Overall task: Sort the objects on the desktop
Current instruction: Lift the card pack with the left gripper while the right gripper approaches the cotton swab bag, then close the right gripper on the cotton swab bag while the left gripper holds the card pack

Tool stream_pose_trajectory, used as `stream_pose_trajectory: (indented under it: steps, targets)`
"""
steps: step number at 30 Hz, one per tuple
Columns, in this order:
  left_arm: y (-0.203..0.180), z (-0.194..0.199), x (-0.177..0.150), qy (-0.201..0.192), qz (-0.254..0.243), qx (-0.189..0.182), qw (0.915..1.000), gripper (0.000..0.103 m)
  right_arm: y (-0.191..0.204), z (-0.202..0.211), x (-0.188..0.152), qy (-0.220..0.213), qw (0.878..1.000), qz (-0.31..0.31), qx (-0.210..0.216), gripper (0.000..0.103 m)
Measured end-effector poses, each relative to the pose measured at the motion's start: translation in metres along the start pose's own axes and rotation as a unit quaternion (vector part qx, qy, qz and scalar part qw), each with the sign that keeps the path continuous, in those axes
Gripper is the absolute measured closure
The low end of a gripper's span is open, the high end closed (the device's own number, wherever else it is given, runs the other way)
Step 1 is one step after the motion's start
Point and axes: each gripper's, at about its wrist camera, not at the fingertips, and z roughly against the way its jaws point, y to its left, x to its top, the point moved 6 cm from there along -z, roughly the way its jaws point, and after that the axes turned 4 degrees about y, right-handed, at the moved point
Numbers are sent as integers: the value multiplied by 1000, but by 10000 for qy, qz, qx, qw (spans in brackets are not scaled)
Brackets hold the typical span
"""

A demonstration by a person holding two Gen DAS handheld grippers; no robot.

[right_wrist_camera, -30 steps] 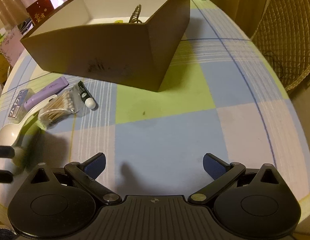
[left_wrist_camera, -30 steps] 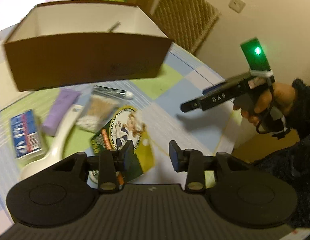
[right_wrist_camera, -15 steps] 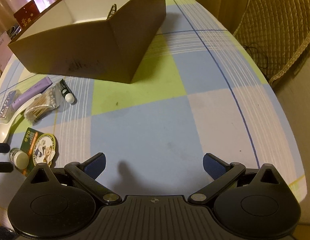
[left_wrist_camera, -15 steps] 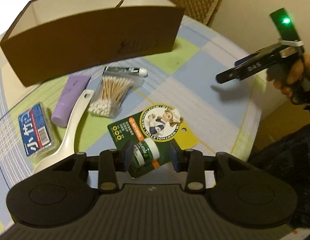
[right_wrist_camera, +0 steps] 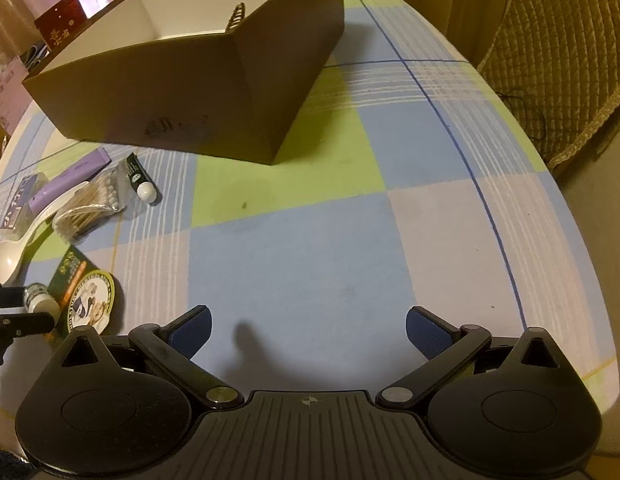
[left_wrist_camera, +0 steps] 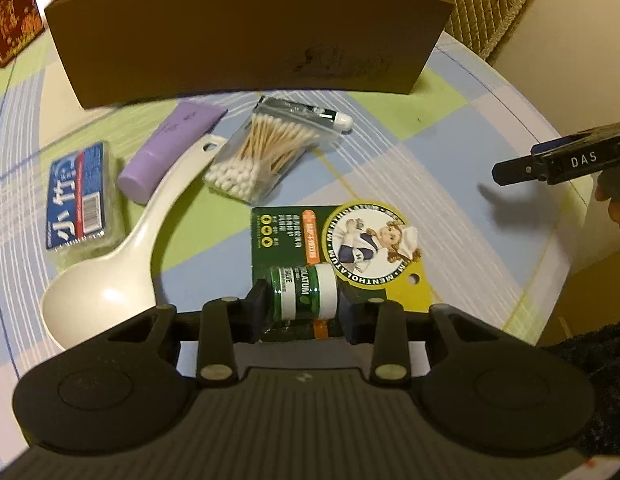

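My left gripper [left_wrist_camera: 302, 304] is closed around the small green-and-white jar of a Mentholatum pack [left_wrist_camera: 306, 292], whose green and yellow card [left_wrist_camera: 349, 240] lies flat on the checked tablecloth. The pack also shows in the right wrist view [right_wrist_camera: 86, 296], with the left gripper's fingers [right_wrist_camera: 14, 308] on the jar. My right gripper [right_wrist_camera: 308, 330] is open and empty above the cloth at the front. A brown cardboard box [left_wrist_camera: 246, 36] stands behind; in the right wrist view [right_wrist_camera: 182, 92] its white inside shows.
Left of the pack lie a white ladle [left_wrist_camera: 122, 248], a purple tube [left_wrist_camera: 166, 152], a blue packet [left_wrist_camera: 78, 196], a bag of cotton swabs [left_wrist_camera: 262, 156] and a small dark tube [left_wrist_camera: 321, 116]. A wicker chair [right_wrist_camera: 557, 52] stands beyond the table's right edge.
My left gripper has come down and forward onto the Mentholatum pack and its fingers have closed in on the jar. The right gripper stays open and has shifted slightly.
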Motion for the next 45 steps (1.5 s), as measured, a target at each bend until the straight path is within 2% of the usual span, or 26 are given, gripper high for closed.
stream_pose_trajectory:
  steps: [7,13,18,24,30,36,38,45]
  targets:
    - [6,27,4,-250,-46,0,9997,75,24,-3,13,-109,9988,356,306,2]
    - [20,63,9,-542,-15,192,9983,75,62,-7,28,-264,9938,845,671,2]
    - [7,83,10,-791,77,394,9961,75,99,-7,41,-524,9838,1330,1086,2]
    - [25,86,17,-997,489,813,9905,75,146,-18,51,-627,9694,1877,1455,2]
    - [45,78,15,-1028,857,1092,9850,75,178,-34,60,-677,9621,2142,1544,2]
    - [50,72,11,-1027,1034,1165,9824,75,196,-58,68,-649,9602,2316,1421,3]
    - [54,71,9,-1019,1067,1168,9821,75,198,-64,67,-627,9584,2432,1358,18]
    - [65,66,6,-964,1157,1179,9815,75,207,-82,61,-574,9531,2763,1091,20]
